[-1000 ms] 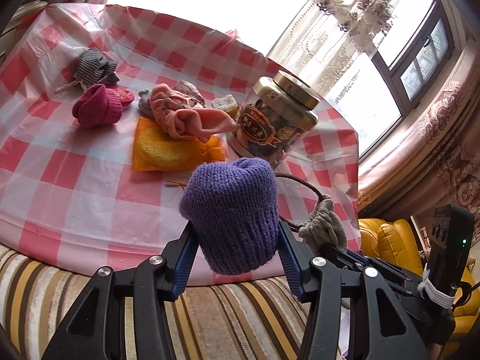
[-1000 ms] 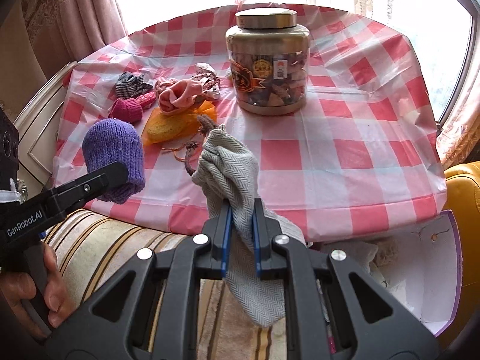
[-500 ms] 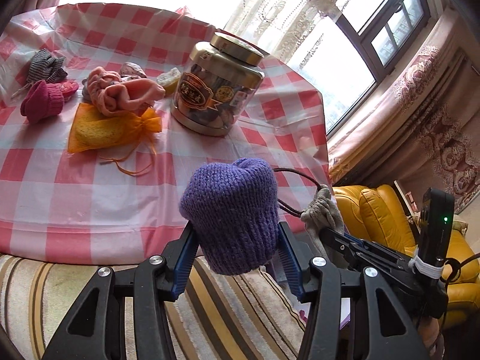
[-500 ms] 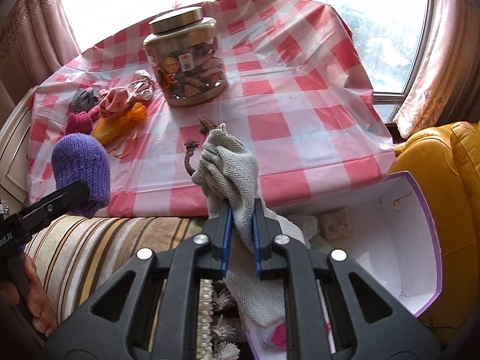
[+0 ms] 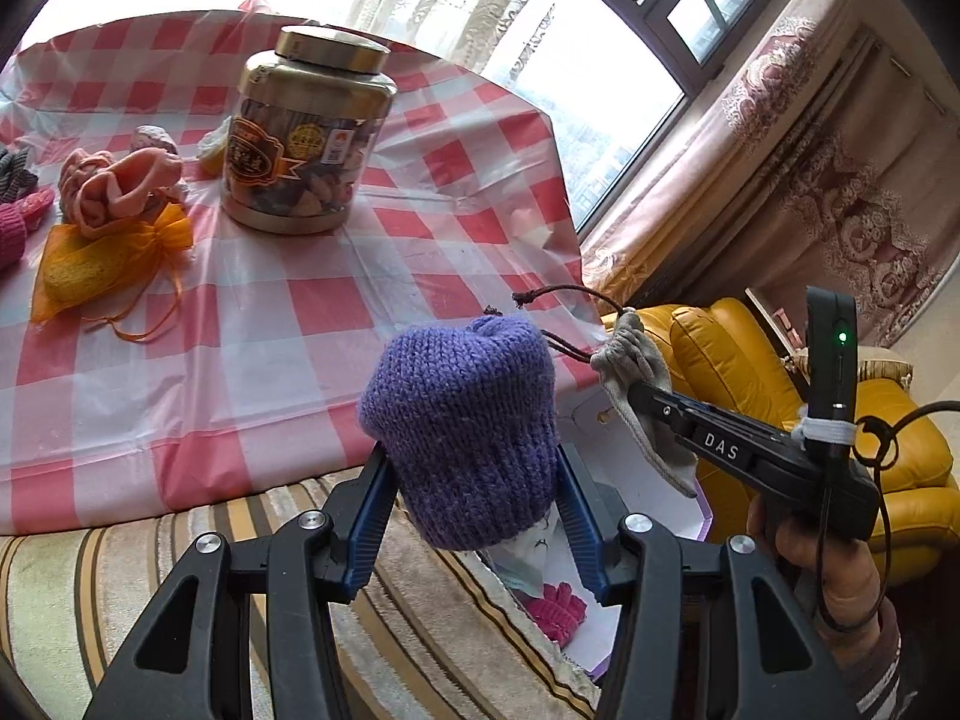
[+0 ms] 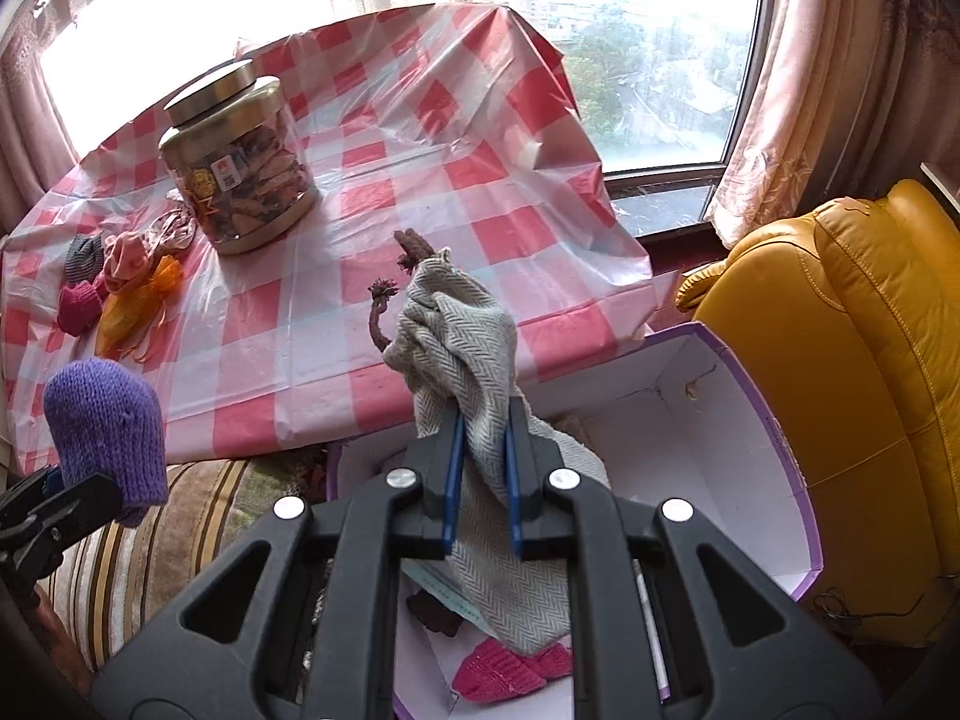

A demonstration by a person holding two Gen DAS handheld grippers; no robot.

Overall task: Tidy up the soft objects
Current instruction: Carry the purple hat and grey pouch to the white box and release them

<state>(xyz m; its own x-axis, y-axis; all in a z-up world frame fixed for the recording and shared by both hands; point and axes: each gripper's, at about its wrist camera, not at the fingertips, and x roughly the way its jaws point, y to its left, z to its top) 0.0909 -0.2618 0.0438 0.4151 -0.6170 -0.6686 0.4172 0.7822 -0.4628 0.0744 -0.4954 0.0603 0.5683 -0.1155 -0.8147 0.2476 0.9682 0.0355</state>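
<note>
The left gripper [image 5: 474, 498] has its blue jaws spread about halfway and clamped on both sides of a chunky purple knitted hat [image 5: 465, 432], which sticks up out of the jaws and out past the tips. The right gripper [image 6: 483, 468] is squeezed nearly shut on a grey herringbone drawstring pouch [image 6: 462, 360]: the bunched top with its brown cord stands above the jaws, and the rest hangs down behind them. Directly below the right jaws sits an open white cardboard box with a purple rim [image 6: 774, 420], with a pink knitted item [image 6: 504, 669] already lying inside. Way ahead of both sets of jaws, on the red-and-white checked tablecloth [image 6: 372, 276], there's a gold-lidded clear jar [image 6: 237, 159] and a small pile of other soft bits, including an orange mesh bag [image 5: 102, 258].
</note>
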